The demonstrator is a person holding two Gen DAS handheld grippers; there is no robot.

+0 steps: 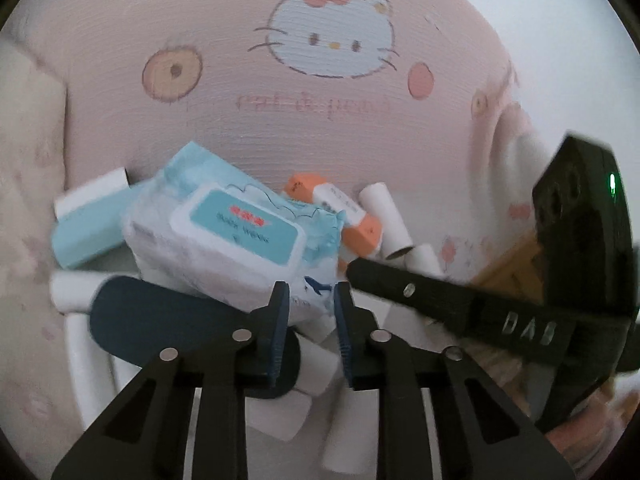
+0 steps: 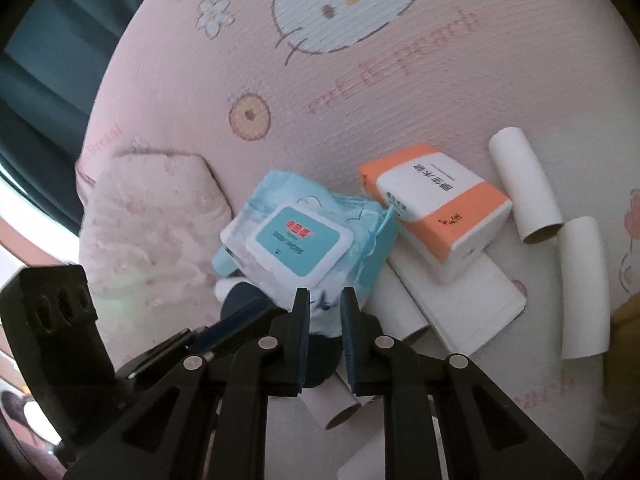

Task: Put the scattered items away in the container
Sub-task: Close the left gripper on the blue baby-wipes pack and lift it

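While both claws meet at one pack | left claw (image 1: pixel 310 292) grasps the wet-wipes pack (image 1: pixel 224 240) by its near edge | right claw (image 2: pixel 324 304) grips the same pack | orange tissue box (image 2: pixel 436 204) at its 2 o'clock, touching | cardboard tubes (image 2: pixel 520 184) lie around on pink bedding (image 2: pixel 320 120).

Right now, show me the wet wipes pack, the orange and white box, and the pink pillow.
wet wipes pack (image 2: pixel 298 242), right wrist view, on its teal lid label.
orange and white box (image 2: pixel 436 190), right wrist view, on its white top panel.
pink pillow (image 2: pixel 148 216), right wrist view, on its floral face.
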